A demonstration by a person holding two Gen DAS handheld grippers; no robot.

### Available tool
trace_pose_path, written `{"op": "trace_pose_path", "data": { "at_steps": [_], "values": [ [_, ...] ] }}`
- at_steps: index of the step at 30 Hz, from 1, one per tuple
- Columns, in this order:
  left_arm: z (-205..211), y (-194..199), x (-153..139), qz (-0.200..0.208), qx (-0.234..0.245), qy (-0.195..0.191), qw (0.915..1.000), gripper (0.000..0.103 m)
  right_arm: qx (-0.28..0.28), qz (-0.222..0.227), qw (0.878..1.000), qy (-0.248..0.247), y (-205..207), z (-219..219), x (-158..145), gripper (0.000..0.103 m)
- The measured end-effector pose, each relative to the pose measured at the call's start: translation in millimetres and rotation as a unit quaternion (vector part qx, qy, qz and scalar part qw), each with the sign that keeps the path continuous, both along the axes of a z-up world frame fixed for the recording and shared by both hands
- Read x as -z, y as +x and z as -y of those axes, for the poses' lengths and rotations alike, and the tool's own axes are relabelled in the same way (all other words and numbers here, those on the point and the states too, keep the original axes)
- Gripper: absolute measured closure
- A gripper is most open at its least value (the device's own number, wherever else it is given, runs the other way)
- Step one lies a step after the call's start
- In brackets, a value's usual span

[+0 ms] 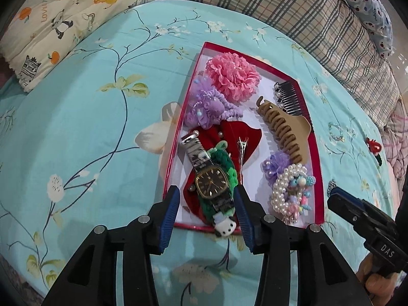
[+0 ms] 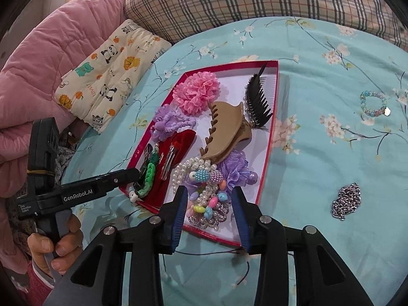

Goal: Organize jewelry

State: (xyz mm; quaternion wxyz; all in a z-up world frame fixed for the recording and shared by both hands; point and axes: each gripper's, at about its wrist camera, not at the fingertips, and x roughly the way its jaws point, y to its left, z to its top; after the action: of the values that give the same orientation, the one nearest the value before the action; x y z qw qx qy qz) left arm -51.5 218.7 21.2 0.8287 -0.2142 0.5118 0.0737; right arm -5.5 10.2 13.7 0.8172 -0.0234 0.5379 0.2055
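Observation:
A red-rimmed box [image 1: 317, 153] [image 2: 270, 132] lies on the bed, full of hair pieces and jewelry. A watch with a dark face [image 1: 209, 183] lies on a green knitted band [image 1: 221, 163] at the box's near left. My left gripper [image 1: 207, 193] is open, its fingers either side of the watch. My right gripper [image 2: 209, 195] is open and empty above the pearl and bead pile [image 2: 204, 186] at the box's near edge. A beaded bracelet [image 2: 373, 104] and a silver chain [image 2: 348, 201] lie on the sheet right of the box.
The box also holds a pink flower [image 1: 233, 75], purple scrunchie [image 1: 204, 105], tan claw clip [image 1: 283, 127], black comb [image 1: 290, 97] and red bow [image 1: 242, 134]. A panda-print pillow [image 2: 107, 74], plaid bedding [image 2: 255, 0] and pink quilt [image 2: 38, 51] border the teal sheet.

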Motion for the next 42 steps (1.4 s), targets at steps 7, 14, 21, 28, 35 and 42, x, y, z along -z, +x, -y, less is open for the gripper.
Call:
{"op": "trace_pose_path", "data": {
  "at_steps": [7,14,21,28,35,42],
  "values": [
    [-0.4,-11.0,-11.5,0.006,0.0,-0.001,1.0,0.058,-0.001,0.005,1.0,-0.007,-6.0,1.1,-5.3,0.063],
    [4.3,-22.2,-25.2,0.008,0.0,0.023,0.9997,0.047,-0.003,0.015,1.0,-0.021,-11.8,2.3,-11.7,0.055],
    [13.1,-35.4,-38.5,-0.005,-0.002,0.059,0.9982,0.024,-0.015,0.02,0.998,-0.051,-22.3,-1.1,-17.1,0.038],
    [25.7,-47.1,-50.5,-0.023,0.006,0.098,0.9949,0.017,-0.034,0.017,0.997,-0.071,-37.7,-5.8,-22.3,0.022],
    [34.4,-56.6,-64.4,-0.028,0.007,0.132,0.9909,0.012,-0.033,0.007,0.996,-0.08,-44.7,-5.4,-31.1,0.012],
    [41.7,-62.5,-80.0,-0.027,0.014,0.163,0.9861,0.008,-0.039,-0.004,0.995,-0.096,-47.3,-7.2,-39.4,0.012]
  ]
}}
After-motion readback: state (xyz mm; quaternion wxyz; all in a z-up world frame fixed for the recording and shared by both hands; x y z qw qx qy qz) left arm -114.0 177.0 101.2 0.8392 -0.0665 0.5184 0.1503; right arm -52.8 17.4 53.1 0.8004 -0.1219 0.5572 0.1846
